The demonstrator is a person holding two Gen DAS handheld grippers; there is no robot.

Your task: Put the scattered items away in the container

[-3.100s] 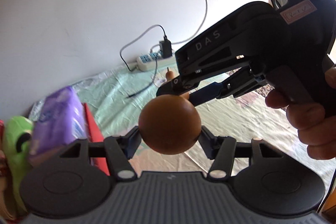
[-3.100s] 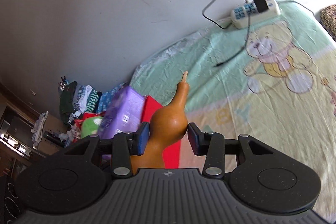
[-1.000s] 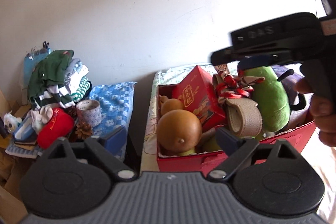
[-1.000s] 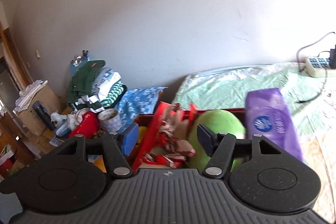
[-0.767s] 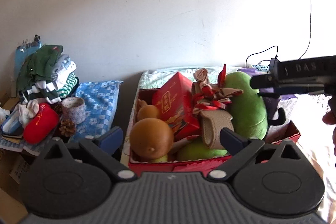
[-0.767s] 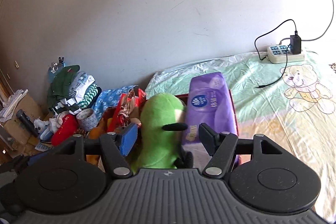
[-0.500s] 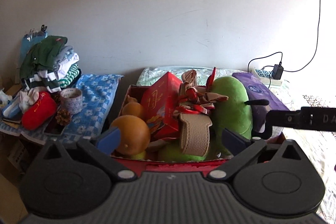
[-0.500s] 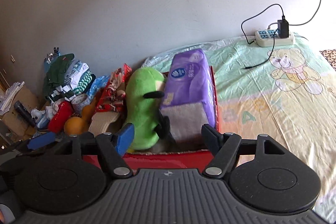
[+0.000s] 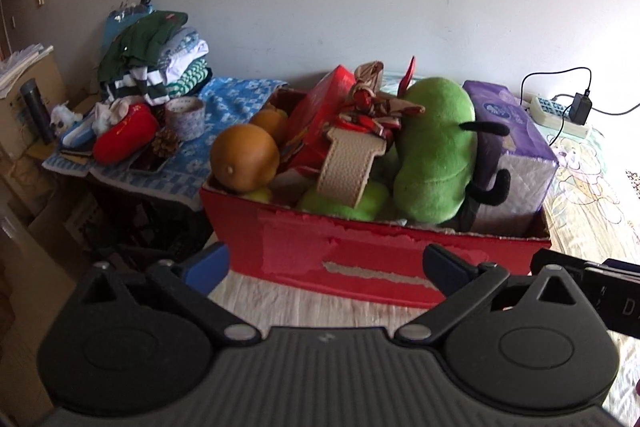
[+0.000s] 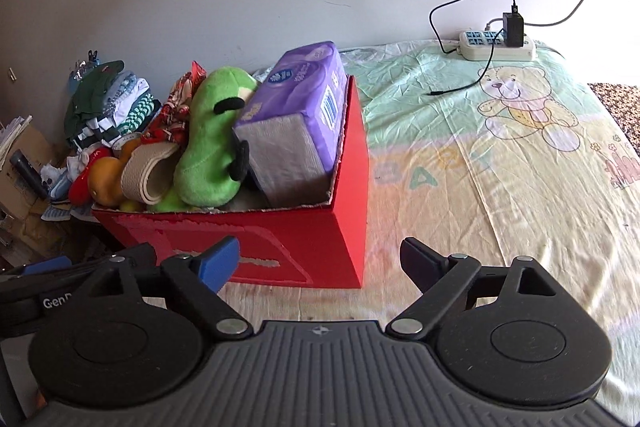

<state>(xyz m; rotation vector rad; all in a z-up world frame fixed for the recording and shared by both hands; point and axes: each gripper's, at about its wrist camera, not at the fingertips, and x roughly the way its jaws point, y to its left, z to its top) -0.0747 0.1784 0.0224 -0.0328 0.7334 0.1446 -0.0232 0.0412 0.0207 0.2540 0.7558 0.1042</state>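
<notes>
— Bedsheet (image 10: 500, 163): red box (image 10: 344, 227) stood full; gourd (image 9: 244, 157), plush (image 9: 436, 147), tissues (image 10: 304, 99) inside.
— Grippers?
— Left gripper (image 9: 326, 263), right gripper (image 10: 320, 259): spread, empty, before box. Tidying looked finished; next, check sheet for strays.

Pretty clearly a bedroom in someone's home: a bed (image 10: 500, 155) with a kids' teddy-bear sheet (image 10: 524, 107) runs along a plain white wall, and a power strip (image 10: 498, 46) with a charger plugged in lies on the bed at the wall. Left of the bed there's a pile of folded clothes (image 9: 152, 59) on a blue checked cloth (image 9: 228, 99), plus cardboard boxes (image 9: 28, 95) further left.
</notes>
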